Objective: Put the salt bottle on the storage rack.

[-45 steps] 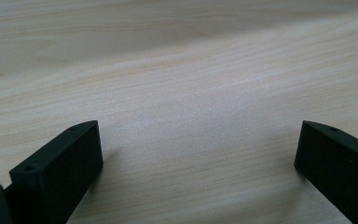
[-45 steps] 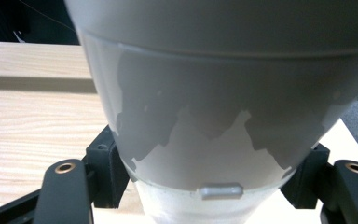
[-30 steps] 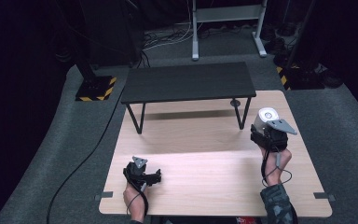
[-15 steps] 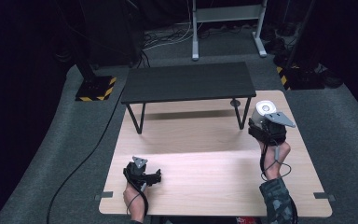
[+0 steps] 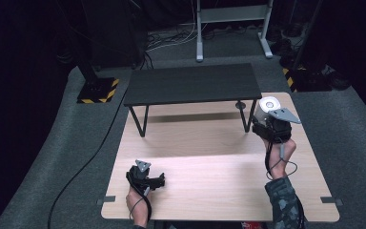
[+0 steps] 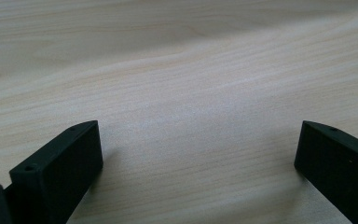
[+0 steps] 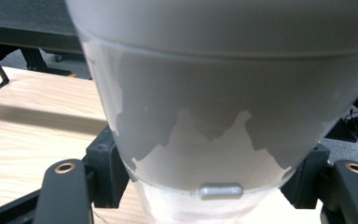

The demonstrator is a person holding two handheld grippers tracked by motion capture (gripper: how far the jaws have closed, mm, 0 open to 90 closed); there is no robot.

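My right gripper is shut on a white, cup-shaped container and holds it above the right side of the wooden table, just beside the right legs of a low black shelf. In the right gripper view the container is frosted, with a grey mountain-like pattern and a small silver tab, and black jaws press on both its sides. At the table's front left my left gripper lies on the wood, with its jaws wide apart over bare wood.
The black shelf stands on thin legs across the far half of the table. Grey carpet surrounds the table. Beyond it are a cable on the left, yellow-and-black striped bases and a grey metal frame.
My right gripper has lifted the white container a little and brought it slightly nearer the black shelf's right end. The left gripper has stayed where it was.
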